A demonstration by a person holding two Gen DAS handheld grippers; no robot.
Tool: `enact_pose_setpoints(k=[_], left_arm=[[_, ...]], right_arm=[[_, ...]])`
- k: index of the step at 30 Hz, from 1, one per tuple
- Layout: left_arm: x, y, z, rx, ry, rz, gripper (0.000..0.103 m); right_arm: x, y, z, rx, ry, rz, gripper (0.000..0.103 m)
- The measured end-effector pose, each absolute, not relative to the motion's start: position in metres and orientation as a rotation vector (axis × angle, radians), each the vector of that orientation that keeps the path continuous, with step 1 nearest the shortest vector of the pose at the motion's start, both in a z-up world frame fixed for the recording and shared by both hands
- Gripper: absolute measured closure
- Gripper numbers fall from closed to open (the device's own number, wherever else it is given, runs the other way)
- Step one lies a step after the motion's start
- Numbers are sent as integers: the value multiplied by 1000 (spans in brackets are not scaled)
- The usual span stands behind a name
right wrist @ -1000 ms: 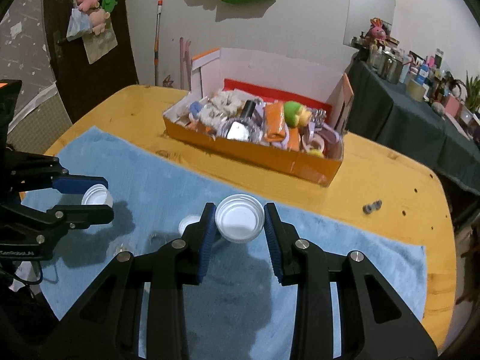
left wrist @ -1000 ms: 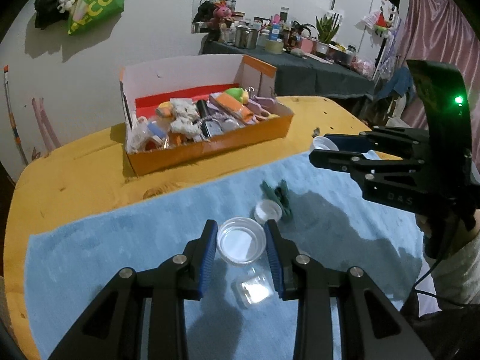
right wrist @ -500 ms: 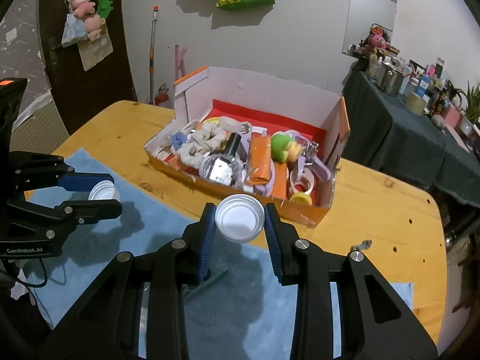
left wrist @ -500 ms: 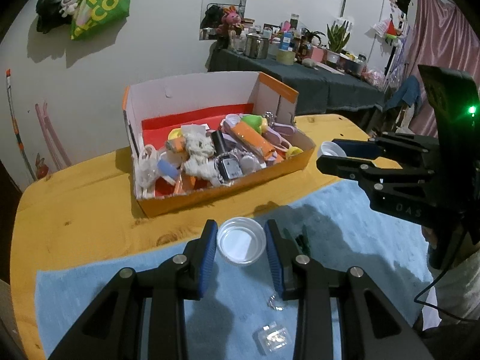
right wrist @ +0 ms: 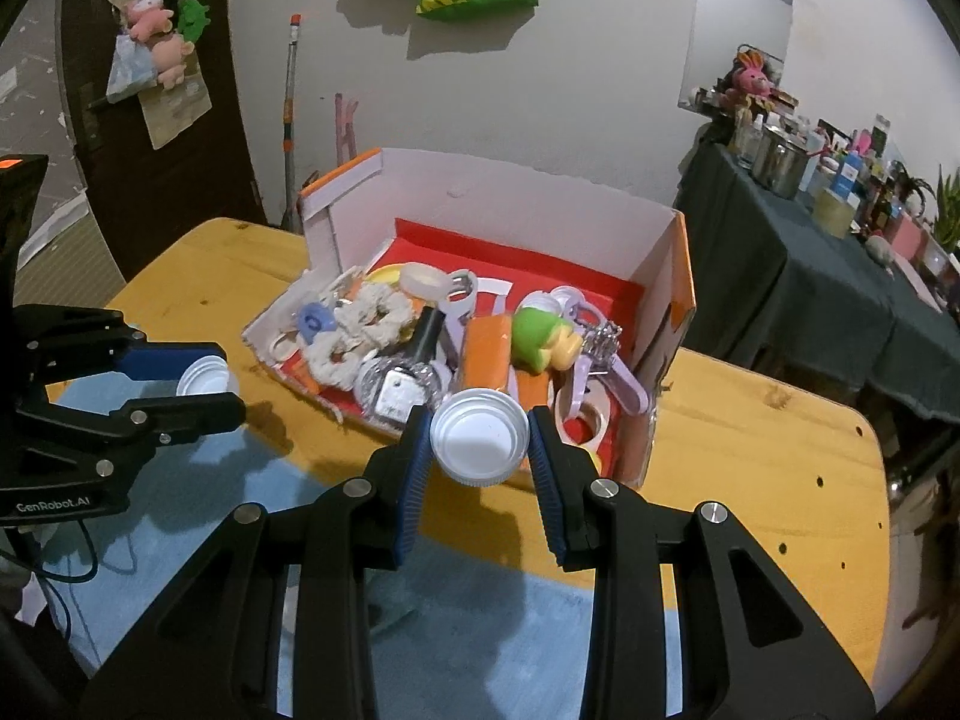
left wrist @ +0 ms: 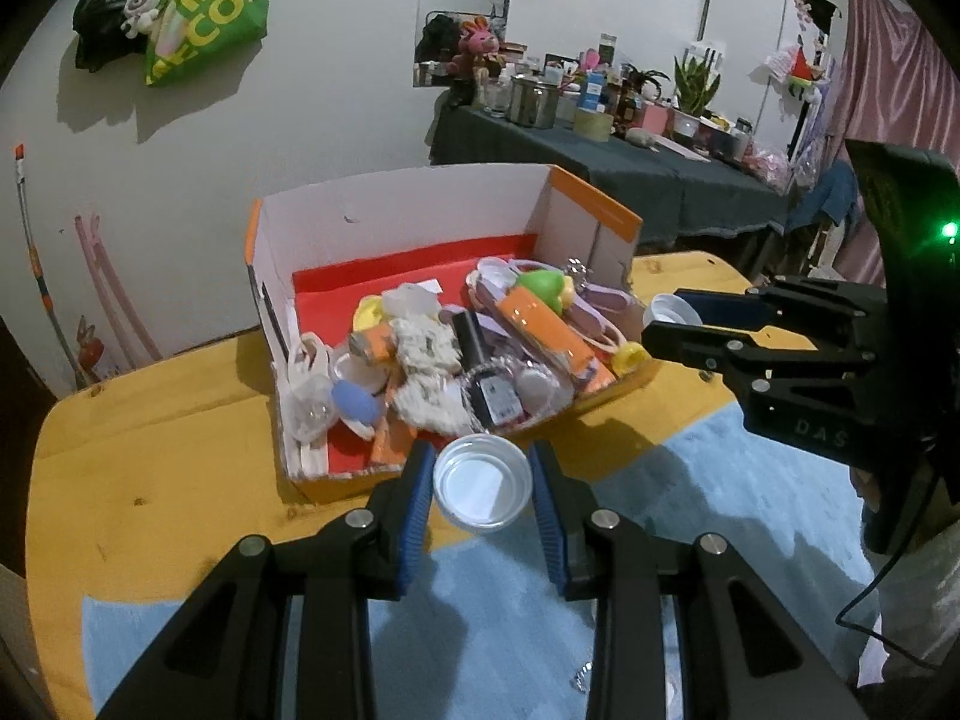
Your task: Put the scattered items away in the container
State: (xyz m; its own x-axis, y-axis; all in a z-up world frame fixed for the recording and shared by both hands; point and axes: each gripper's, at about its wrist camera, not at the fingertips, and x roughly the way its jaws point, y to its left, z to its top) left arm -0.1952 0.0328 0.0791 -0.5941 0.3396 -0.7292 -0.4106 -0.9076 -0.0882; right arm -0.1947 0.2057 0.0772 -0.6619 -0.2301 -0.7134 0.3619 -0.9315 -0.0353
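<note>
My left gripper (left wrist: 483, 483) is shut on a clear plastic lid (left wrist: 483, 489), held just in front of the near wall of the orange cardboard box (left wrist: 336, 483). My right gripper (right wrist: 480, 438) is shut on a white ribbed cap (right wrist: 480, 438) above the box's near edge (right wrist: 636, 462). The box is full of small items: a nail polish bottle (left wrist: 486, 387), an orange tube (left wrist: 549, 330), a green toy (right wrist: 537, 339). In the left wrist view the right gripper (left wrist: 678, 321) shows at the right with its cap (left wrist: 672, 312); in the right wrist view the left gripper (right wrist: 207, 387) shows at the left.
A blue towel (left wrist: 690, 480) covers the near part of the yellow wooden table (left wrist: 150, 450). A small metal ring (left wrist: 581, 678) lies on the towel. A dark-clothed side table (right wrist: 798, 276) crowded with bottles stands at the back right. A green bag (left wrist: 207, 6) hangs on the wall.
Both grippers have moved forward over the towel toward the box, each still holding its lid. The box now looms larger and closer; the small items on the towel have dropped behind.
</note>
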Motion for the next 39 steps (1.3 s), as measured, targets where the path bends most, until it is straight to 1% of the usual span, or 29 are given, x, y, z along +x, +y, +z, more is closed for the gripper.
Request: enact_pose_setpoints(k=[14,23,29,34,39], left_arm=[[-247,31,68,-1127,93,2542,69],[-293,26,70,-1169,33,2609,69],[-334,29,76,-1216,8,2667,68],[-365,31,71,-1303,-29,2686,69],[-376,42,70,-1329,34,2703,68]], right_arm=[[-242,214,58,1125,214,-2600,72],[-282,209,68,1122,238,-2626,73],[-323,204,72,1185,222,-2647,72],[-352,197,63,1266,202,-2639,73],[-373,192,52,1342,183,-2623,73]])
